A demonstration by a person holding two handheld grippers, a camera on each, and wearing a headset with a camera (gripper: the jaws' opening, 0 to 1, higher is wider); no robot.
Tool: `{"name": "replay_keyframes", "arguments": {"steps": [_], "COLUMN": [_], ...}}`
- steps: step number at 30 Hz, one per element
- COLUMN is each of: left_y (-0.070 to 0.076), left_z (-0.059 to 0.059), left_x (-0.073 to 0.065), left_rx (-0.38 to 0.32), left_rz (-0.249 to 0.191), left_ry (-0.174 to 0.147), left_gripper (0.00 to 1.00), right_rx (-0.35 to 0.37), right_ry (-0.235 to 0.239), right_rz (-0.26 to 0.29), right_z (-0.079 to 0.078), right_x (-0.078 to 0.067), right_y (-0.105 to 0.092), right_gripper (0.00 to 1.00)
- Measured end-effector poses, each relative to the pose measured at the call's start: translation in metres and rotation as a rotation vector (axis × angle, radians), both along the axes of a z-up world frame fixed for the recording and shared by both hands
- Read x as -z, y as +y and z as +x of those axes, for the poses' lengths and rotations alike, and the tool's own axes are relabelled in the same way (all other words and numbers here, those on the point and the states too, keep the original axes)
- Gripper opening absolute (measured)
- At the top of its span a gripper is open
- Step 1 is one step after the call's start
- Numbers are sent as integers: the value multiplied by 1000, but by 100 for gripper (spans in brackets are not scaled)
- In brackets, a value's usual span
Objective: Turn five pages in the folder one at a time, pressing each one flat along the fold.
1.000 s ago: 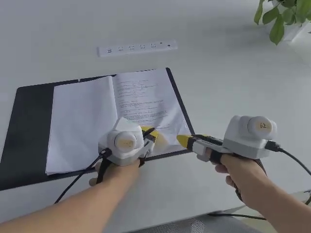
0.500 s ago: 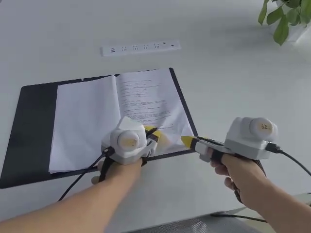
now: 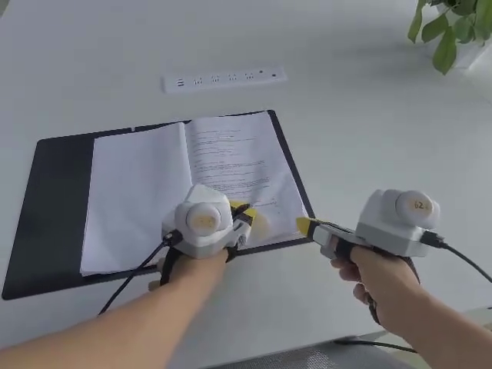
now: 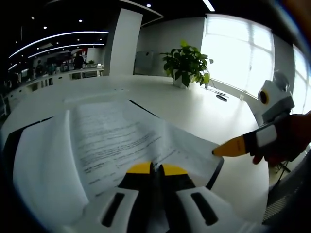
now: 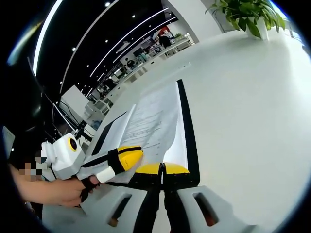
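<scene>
**A:** Where does the folder (image 3: 46,200) stand?

**B:** It lies open on the bench (image 3: 361,123), near a power strip (image 3: 224,78). A turned sheet (image 3: 134,200) rests blank side up on the left of the fold (image 3: 184,173). A printed page (image 3: 234,161) faces up on the right.

**A:** So how much is done?

**B:** At least one page looks turned. How many of the five cannot be told, since the left stack's thickness is unclear.

**A:** And the person's grippers?

**B:** The left gripper (image 3: 244,217) rests low on the printed page, just right of the fold, with its jaws clenched together and nothing between them. The right gripper (image 3: 304,225) points its tip at that page's lower right corner. Its jaws are also closed, with no paper caught between them. Whether the tip touches the corner is hard to say.

**A:** What is left, then?

**B:** Probably lifting this page by the corner, carrying it over and pressing it flat. After that come whatever turns remain.
</scene>
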State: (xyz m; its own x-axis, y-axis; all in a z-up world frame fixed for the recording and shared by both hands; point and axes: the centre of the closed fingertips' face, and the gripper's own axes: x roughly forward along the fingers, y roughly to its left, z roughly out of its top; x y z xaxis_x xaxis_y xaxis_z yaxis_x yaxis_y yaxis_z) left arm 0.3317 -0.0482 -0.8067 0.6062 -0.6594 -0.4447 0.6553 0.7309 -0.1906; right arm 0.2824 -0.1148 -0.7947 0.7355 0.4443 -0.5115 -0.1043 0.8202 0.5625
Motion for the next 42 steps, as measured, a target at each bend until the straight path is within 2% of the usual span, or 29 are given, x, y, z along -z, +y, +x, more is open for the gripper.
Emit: {"name": "replay_keyframes", "arguments": {"steps": [1, 4, 7, 8, 10, 15, 18, 19, 21, 24, 28, 31, 32, 42], "left_y": [0, 2, 8, 12, 21, 43, 57, 62, 72, 89, 120, 145, 154, 210], "left_z": [-2, -5, -12, -15, -19, -26, -31, -33, -35, -41, -47, -50, -52, -68], "left_x": [-1, -3, -4, -5, -6, -13, -22, -27, -40, -52, -66, -73, -76, -92], "left_rx": [6, 12, 12, 26, 25, 9, 3, -5, -11, -33, -80, -142, -151, -229], "left_rz": [-8, 0, 4, 27, 38, 29, 18, 5, -15, -37, -58, -76, -79, -77], "left_ry": [13, 20, 42, 34, 44, 47, 32, 30, -2, -15, -34, -36, -46, -71], "left_gripper": [6, 9, 13, 13, 12, 15, 16, 16, 17, 18, 18, 18, 17, 17], "right_rx": [3, 7, 7, 8, 5, -20, -32, -42, -65, -98, -149, -179, -187, -287], "right_ry": [-4, -13, -29, -36, -50, -100, -136, -157, -183, -230, -273, -290, -295, -318], "right_rz": [3, 4, 7, 12, 16, 28, 47, 56, 67, 87, 112, 123, 133, 173], "right_z": [0, 0, 0, 0, 1, 3, 5, 6, 7, 7, 6, 6, 6, 6], "right_x": [-2, -4, -10, -13, -18, -37, -51, -58, -68, -85, -103, -112, -115, -128], "right_y": [0, -1, 2, 3, 5, 16, 26, 31, 42, 61, 90, 110, 119, 180], "right_gripper": [0, 0, 0, 0, 0, 0, 0, 0, 0, 0, 0, 0, 0, 0]}}
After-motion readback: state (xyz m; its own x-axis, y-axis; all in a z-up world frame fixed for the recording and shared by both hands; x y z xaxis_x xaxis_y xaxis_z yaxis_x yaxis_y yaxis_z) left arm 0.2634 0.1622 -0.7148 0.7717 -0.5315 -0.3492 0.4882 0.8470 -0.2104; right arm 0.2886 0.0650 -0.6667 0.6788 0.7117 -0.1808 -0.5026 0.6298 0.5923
